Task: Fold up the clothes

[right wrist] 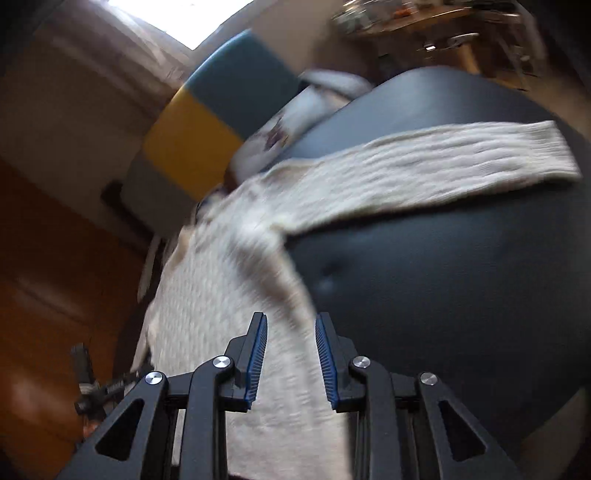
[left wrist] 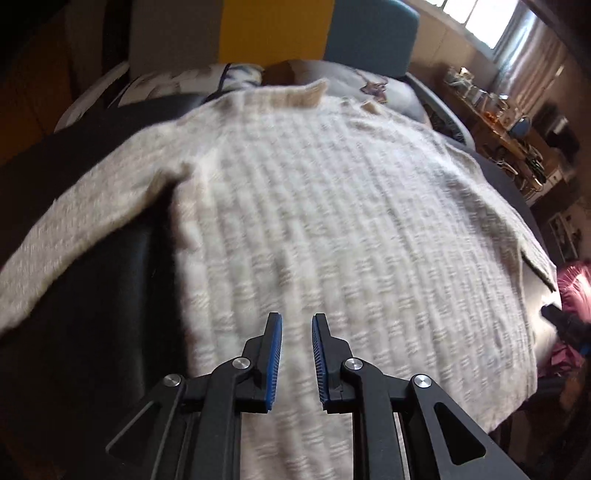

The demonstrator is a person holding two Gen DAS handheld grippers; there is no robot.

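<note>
1. The white sweater (left wrist: 314, 206) lies spread flat on the dark bed (right wrist: 461, 295).
2. Both the left tongs (left wrist: 296, 326) and right tongs (right wrist: 290, 325) are spread apart, holding nothing.
3. The sweater looks soft, floppy and thick. I would pinch its sleeve (right wrist: 461, 155) cuff or bottom edge.

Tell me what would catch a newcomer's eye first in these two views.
A cream knit sweater spread flat over a dark bed fills the left view, its sleeve stretching out to the right in the right view. Both the left gripper and the right gripper hang open over the knit near its lower part. Behind the bed stands a yellow and teal headboard.
</note>
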